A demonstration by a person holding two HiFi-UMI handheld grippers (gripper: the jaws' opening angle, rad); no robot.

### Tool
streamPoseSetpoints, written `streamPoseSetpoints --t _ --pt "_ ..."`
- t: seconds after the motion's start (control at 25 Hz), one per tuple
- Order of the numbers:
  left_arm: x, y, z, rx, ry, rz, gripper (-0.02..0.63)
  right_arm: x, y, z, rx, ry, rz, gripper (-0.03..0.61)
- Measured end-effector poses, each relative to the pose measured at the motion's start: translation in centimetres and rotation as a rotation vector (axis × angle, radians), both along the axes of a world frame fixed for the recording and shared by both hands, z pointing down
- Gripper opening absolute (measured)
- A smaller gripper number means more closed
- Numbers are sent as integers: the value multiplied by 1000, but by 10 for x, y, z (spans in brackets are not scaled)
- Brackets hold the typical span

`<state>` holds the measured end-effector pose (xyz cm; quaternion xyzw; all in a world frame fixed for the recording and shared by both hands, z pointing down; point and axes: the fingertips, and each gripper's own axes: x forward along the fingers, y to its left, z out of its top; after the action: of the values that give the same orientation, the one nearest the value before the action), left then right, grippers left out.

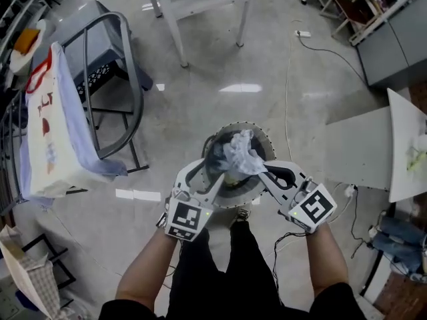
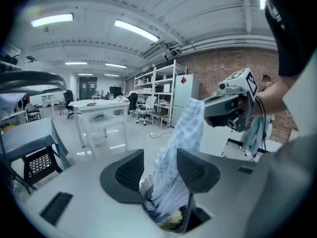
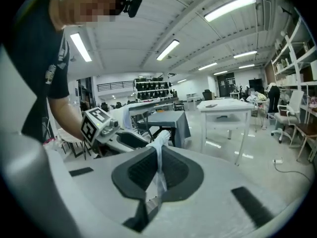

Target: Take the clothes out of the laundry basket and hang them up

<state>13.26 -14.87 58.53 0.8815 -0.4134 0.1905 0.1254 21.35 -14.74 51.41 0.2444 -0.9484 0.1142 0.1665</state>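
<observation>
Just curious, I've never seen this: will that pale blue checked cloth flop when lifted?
Probably floppy: the pale blue checked cloth drapes in soft folds below the right gripper. Likely light too, since one thin pinch between shut jaws carries it.

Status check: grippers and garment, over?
Right gripper shut on pale cloth. Left gripper open, cloth running between its jaws. Cloth held over laundry basket; no obstruction seen.

The person wears a dark short-sleeved top [image 3: 34, 48] and black trousers [image 1: 250, 259], with a black camera [image 3: 131, 3] on the head. The left gripper [image 1: 212, 172] and right gripper [image 1: 265, 172] are pale grey, each with dark ribbed pads [image 3: 143, 170] and a white cube [image 1: 185, 220] of black square markers.
</observation>
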Motion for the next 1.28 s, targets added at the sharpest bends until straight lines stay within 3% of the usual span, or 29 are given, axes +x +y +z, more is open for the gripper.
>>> streamPoseSetpoints --t 0.16,0.44,0.68,1.04,1.12,1.2,1.28 --pt "2 -2 -24 -2 3 39 202 -4 6 -68 63 -56 -36 15" --pt "12 3 -66 -112 145 174 250 -8 38 -171 133 -141 -147 15" --pt "36 11 -76 -143 96 371 275 -6 68 -225 167 -152 -262 15" --pt "82 15 -105 -324 402 499 270 -4 91 -259 180 -140 -316 15" --pt "93 17 -116 -319 456 502 206 -4 94 -267 187 -140 -320 15" --pt "100 14 -129 -299 506 494 71 -2 98 -272 194 -132 -321 15" --pt "105 13 -140 -275 520 498 23 1 101 -277 197 -133 -317 15"
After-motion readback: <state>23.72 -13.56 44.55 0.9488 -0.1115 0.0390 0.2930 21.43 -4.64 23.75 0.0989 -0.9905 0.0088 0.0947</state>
